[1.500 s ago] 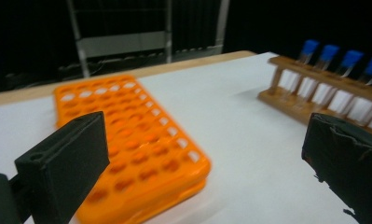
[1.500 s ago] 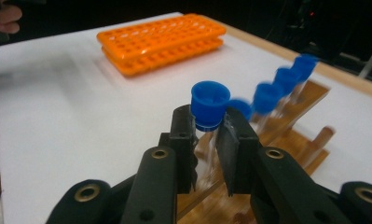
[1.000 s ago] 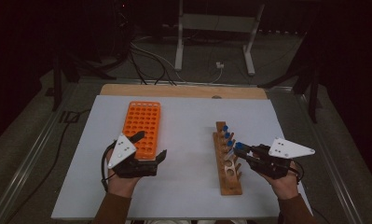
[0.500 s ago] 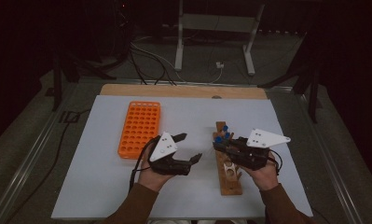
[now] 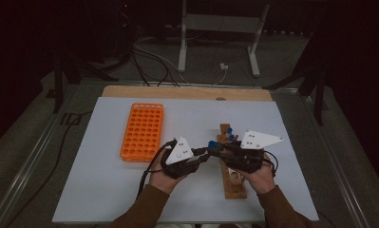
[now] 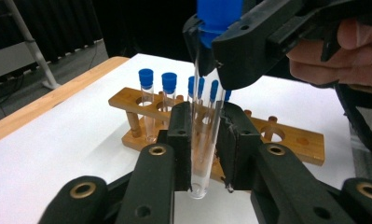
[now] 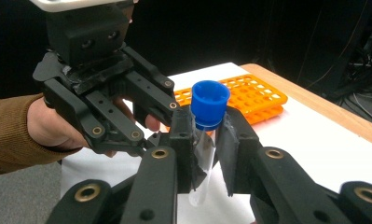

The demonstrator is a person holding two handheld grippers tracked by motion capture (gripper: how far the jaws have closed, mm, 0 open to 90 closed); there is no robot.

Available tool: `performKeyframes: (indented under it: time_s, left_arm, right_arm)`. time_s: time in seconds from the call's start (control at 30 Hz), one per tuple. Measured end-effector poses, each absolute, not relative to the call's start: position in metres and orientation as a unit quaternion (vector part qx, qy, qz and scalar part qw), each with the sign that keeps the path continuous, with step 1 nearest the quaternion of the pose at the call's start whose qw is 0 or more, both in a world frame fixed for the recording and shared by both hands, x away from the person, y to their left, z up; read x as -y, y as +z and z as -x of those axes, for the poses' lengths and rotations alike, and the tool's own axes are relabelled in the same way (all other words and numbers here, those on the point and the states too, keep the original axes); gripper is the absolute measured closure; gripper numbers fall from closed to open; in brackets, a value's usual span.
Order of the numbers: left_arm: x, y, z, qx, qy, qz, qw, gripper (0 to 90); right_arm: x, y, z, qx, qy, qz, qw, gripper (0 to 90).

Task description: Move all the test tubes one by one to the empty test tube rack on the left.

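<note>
A clear test tube (image 6: pixel 203 135) with a blue cap (image 7: pixel 210 103) is held upright between both grippers, above the white mat and just left of the wooden rack (image 5: pixel 233 184). My left gripper (image 6: pixel 203 151) has just been closing and now clamps the tube's lower part. My right gripper (image 7: pixel 203 144) is shut on the same tube just under the cap; in the left gripper view the right gripper (image 6: pixel 210 53) comes in from above. From the high view the two grippers meet tip to tip at the blue cap (image 5: pixel 212 143).
The wooden rack (image 6: pixel 288 137) holds several blue-capped tubes (image 6: pixel 147 88) at its far end, and its near holes are open. An orange tube rack (image 5: pixel 143 130) lies to the left on the white mat (image 5: pixel 106 190). A wooden table edge (image 5: pixel 187 92) runs along the back.
Both hands moved inward from the two racks and met at the middle. The left gripper's jaws went from wide apart to shut on the tube that the right gripper carried.
</note>
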State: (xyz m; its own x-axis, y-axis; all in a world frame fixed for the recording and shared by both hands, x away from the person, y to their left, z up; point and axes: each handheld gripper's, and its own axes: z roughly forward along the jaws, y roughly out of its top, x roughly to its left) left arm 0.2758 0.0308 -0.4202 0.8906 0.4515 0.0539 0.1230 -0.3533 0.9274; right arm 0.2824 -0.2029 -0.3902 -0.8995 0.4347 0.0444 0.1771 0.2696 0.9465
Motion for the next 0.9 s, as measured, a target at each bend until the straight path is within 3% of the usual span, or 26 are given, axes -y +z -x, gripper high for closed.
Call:
performKeyframes:
  time_s: [0.1,0.23,0.33,0.6,0.9]
  left_arm:
    - [-0.031,-0.421,-0.276,-0.175,0.153,-0.809,0.539,78.3]
    - [-0.034,-0.423,-0.279,-0.183,0.155,-0.809,0.537,78.3]
    - [-0.039,-0.424,-0.281,-0.195,0.154,-0.804,0.54,78.3]
    - [-0.062,-0.425,-0.285,-0.223,0.167,-0.791,0.545,78.3]
    - [-0.089,-0.428,-0.284,-0.252,0.18,-0.775,0.55,78.3]
  right_arm:
    - [0.203,-0.391,-0.282,-0.791,0.57,-0.195,0.111,74.9]
    - [0.207,-0.39,-0.282,-0.784,0.577,-0.202,0.111,54.6]
    - [0.211,-0.389,-0.283,-0.781,0.579,-0.208,0.111,48.4]
    - [0.232,-0.398,-0.284,-0.771,0.556,-0.274,0.148,20.8]
    - [0.257,-0.406,-0.282,-0.754,0.55,-0.315,0.175,11.8]
